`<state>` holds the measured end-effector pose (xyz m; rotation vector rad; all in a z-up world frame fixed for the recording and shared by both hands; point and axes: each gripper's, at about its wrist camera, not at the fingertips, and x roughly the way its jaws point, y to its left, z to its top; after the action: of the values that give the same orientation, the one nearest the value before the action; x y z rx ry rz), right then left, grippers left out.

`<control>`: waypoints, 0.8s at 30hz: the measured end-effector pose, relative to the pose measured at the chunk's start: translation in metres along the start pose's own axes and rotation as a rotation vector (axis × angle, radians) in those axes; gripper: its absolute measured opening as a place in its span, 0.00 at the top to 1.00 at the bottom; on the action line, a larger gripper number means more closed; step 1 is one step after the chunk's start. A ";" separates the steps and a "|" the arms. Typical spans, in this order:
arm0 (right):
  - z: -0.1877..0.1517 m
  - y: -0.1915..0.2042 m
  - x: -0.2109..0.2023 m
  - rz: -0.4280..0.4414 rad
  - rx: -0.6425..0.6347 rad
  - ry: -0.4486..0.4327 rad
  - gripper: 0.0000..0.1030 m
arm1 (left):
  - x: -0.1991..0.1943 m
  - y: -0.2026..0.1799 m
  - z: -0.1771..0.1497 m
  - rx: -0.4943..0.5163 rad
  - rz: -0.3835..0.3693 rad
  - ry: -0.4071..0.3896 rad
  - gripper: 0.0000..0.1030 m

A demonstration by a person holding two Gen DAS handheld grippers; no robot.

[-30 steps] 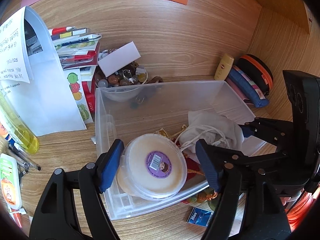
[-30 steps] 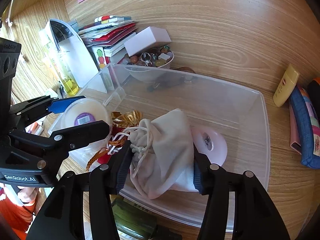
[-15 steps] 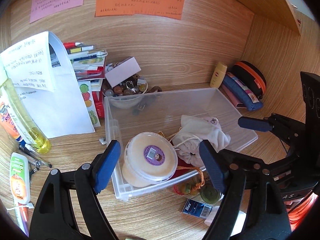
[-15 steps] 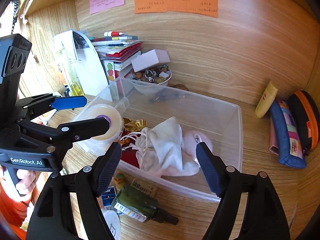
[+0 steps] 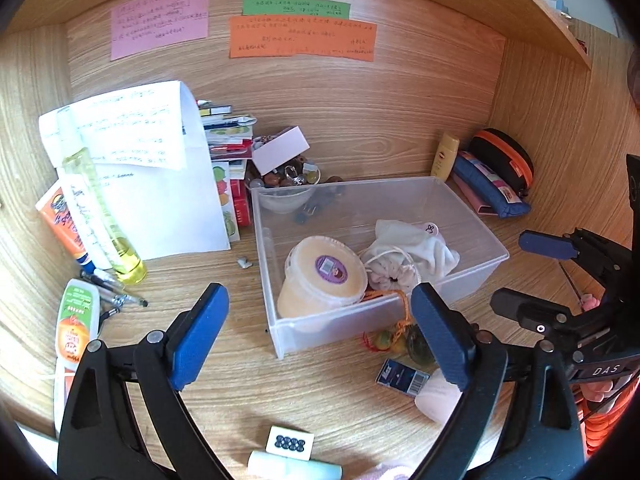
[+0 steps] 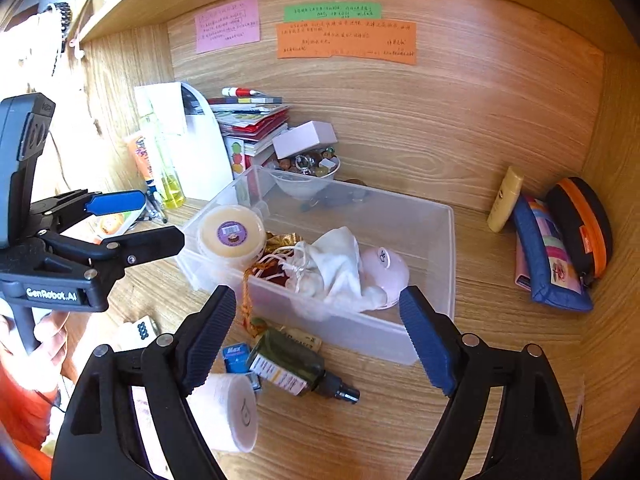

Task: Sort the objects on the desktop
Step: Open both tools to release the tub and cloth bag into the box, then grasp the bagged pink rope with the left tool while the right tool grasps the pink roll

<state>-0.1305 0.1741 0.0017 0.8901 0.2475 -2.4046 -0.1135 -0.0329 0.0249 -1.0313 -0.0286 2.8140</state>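
Both your claws, left claw (image 5: 320, 336) and right claw (image 6: 318, 336), have just been opening and hang released, empty, above the clear bin (image 6: 436, 304) (round tub (image 5: 320, 276), drawstring pouch (image 6: 332, 268) inside) on the desk (image 5: 224, 392).

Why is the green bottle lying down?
Cannot tell why, but the green bottle is tipped on its side on the desk, outside the clear box.

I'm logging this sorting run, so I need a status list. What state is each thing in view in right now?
Left tool: open, empty.
Right tool: open, empty.
Clear bin: lidless, partly filled.
Round tub: lid on, tilted in the bin.
Drawstring pouch: cinched, lying in the bin.
Green spray bottle: on its side, outside the bin.
Bowl of beads: upright, full.
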 end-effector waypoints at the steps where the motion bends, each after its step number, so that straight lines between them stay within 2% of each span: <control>1: -0.002 0.001 -0.003 -0.001 0.002 -0.003 0.19 | -0.004 0.001 -0.003 -0.002 0.004 -0.002 0.09; 8: -0.022 0.009 -0.017 -0.024 0.006 -0.016 0.18 | -0.017 0.003 -0.027 -0.012 0.029 0.015 0.07; 17: -0.053 0.014 -0.027 0.004 0.060 -0.022 0.18 | -0.029 -0.004 -0.071 -0.020 0.070 0.079 0.07; 24: -0.074 0.021 -0.023 0.006 0.065 0.004 0.18 | -0.032 -0.015 -0.102 -0.079 0.098 0.144 0.07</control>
<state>-0.0642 0.1925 -0.0393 0.9237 0.1681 -2.4175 -0.0219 -0.0260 -0.0311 -1.2846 -0.0754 2.8373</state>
